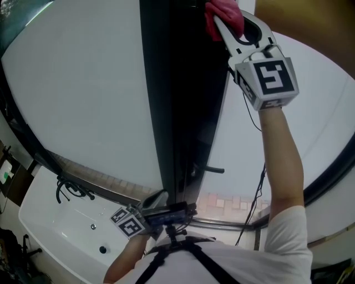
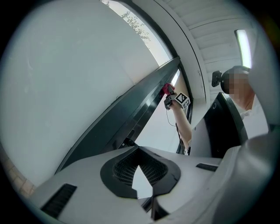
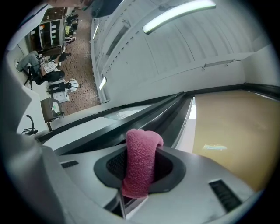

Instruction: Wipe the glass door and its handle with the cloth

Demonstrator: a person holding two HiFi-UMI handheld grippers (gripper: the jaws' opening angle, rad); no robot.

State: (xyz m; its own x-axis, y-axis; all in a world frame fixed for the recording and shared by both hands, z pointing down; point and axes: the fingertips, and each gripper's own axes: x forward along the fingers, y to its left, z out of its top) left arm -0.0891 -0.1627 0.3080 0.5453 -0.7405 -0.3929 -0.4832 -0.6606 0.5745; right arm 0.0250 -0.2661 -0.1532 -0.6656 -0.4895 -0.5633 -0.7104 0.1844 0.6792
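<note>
Glass door (image 1: 83, 100): frosted white panes fill the head view on either side of the dark frame (image 1: 177, 111), which runs from top to bottom through the middle of the picture.
Arm (image 1: 280, 161): my right forearm is bare and stretched up along the right-hand pane, with a thin black cable hanging beside it.
Right claw (image 1: 224, 25): held high at the top of the dark frame, marker cube toward the camera. Its jaws pinch the cloth, which stands up between them in the right gripper view.
Left claw (image 1: 152, 202): held low, near my chest and just beside the foot of the dark frame. In the left gripper view its tips are pressed together with nothing between them, and it looks up along the frame.
Cloth (image 1: 222, 16): pink and nubbly, folded over at its top end. It is gripped in my right claw and sits against the upper part of the dark frame.
Handle (image 1: 215, 170): a small dark lever on the frame's right edge, far below the cloth and a little above my left claw.
</note>
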